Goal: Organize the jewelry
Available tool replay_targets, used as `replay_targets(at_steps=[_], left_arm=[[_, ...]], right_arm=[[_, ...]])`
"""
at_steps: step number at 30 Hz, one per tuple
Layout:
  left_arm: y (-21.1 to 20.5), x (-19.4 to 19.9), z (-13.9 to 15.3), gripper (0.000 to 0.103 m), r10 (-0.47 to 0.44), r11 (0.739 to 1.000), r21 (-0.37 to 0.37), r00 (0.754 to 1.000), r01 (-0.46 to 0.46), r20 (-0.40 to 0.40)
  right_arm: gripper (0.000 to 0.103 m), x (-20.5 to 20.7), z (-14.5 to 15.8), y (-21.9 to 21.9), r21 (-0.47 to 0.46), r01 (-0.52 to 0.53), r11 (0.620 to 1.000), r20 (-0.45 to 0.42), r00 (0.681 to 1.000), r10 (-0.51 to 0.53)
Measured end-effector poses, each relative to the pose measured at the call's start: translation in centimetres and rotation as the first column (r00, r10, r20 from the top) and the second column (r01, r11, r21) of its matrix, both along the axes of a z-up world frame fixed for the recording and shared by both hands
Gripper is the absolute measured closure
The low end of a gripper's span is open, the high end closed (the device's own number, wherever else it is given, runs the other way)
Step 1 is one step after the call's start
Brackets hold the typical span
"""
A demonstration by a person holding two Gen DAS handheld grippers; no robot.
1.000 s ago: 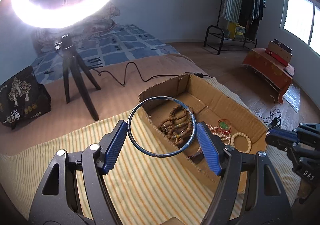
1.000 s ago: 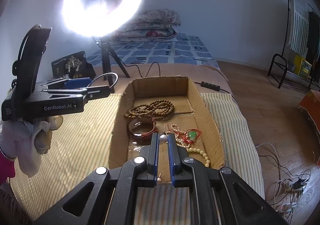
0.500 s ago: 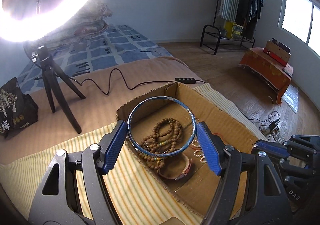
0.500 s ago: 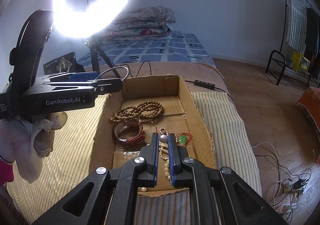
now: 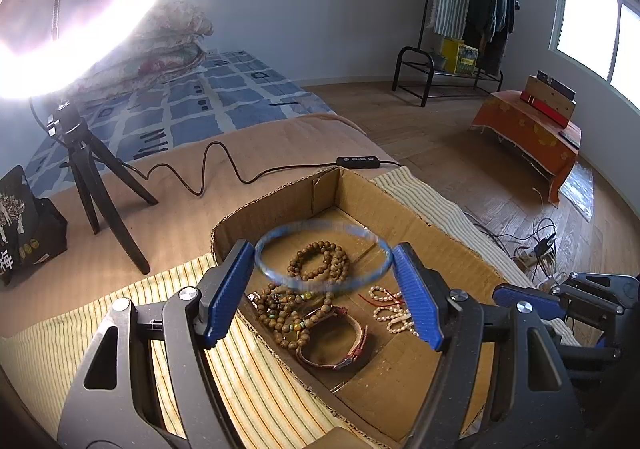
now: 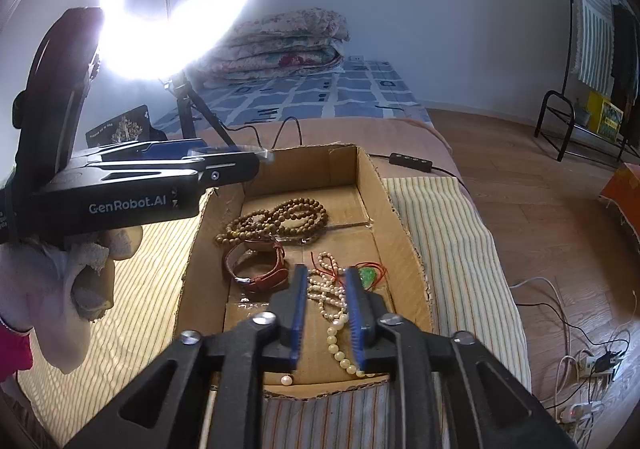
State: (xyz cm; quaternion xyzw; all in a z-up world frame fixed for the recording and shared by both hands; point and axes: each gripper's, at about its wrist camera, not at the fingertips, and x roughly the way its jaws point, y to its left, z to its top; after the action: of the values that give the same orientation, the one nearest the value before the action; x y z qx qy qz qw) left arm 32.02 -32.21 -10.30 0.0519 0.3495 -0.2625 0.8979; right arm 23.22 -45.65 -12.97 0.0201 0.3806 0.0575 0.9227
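An open cardboard box (image 5: 436, 225) (image 6: 396, 217) lies on a striped cloth. It holds brown bead strands (image 5: 320, 263) (image 6: 280, 215), a red-brown leather bracelet (image 5: 336, 341) (image 6: 260, 269), pearl strands (image 5: 390, 311) (image 6: 340, 333) and a green pendant on red cord (image 6: 370, 275). My left gripper (image 5: 323, 281) holds a blue bangle (image 5: 280, 277), blurred, between its fingers above the box; it also shows in the right wrist view (image 6: 224, 165). My right gripper (image 6: 326, 313) is parted and empty over the pearls; a loose pearl (image 6: 285, 380) lies below it.
A ring light on a tripod (image 5: 92, 177) (image 6: 176, 5) stands behind the box, its cable and switch (image 5: 360, 161) running past the box's far end. A black bag (image 5: 24, 225) sits at the left. Folded quilts (image 6: 280, 45) lie on the bed.
My left gripper carried the bangle over the box and tipped it flatter. My right gripper opened; the pearl it pinched is gone from between its fingers.
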Motion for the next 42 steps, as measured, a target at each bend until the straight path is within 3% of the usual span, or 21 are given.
replay_targets(at_steps=[2, 4, 6, 12, 27, 42], left_arm=[[0.0, 0.1, 0.0, 0.029, 0.002, 1.0, -0.002, 1.0, -0.002, -0.005], [0.1, 0.1, 0.0, 0.029, 0.004, 1.0, -0.005, 1.0, -0.004, -0.006], [0.0, 0.1, 0.0, 0.029, 0.005, 1.0, -0.001, 1.0, -0.005, -0.008], [0.4, 0.0, 0.2, 0.021, 0.013, 1.0, -0.005, 1.0, -0.013, -0.008], [1.4, -0.6, 1.7, 0.021, 0.02, 1.0, -0.004, 1.0, -0.02, 0.013], [5.4, -4.5, 7.4, 0.021, 0.038, 0.999, -0.023, 0.995, -0.036, 0.091]], right_arm=[[0.073, -0.1, 0.1, 0.1, -0.005, 0.002, 1.0, 0.003, 1.0, -0.002], [0.059, -0.1, 0.1, 0.2, -0.007, 0.006, 1.0, 0.003, 1.0, -0.006], [0.035, -0.2, 0.2, 0.2, -0.007, 0.011, 1.0, 0.008, 1.0, -0.011], [0.015, -0.5, 0.3, 0.5, -0.013, 0.036, 0.999, 0.023, 0.999, -0.036], [0.012, -1.4, 2.0, 1.4, -0.042, 0.044, 0.998, 0.047, 0.998, -0.042], [0.007, -5.0, 8.0, 4.0, -0.09, 0.049, 0.995, 0.126, 0.991, -0.038]])
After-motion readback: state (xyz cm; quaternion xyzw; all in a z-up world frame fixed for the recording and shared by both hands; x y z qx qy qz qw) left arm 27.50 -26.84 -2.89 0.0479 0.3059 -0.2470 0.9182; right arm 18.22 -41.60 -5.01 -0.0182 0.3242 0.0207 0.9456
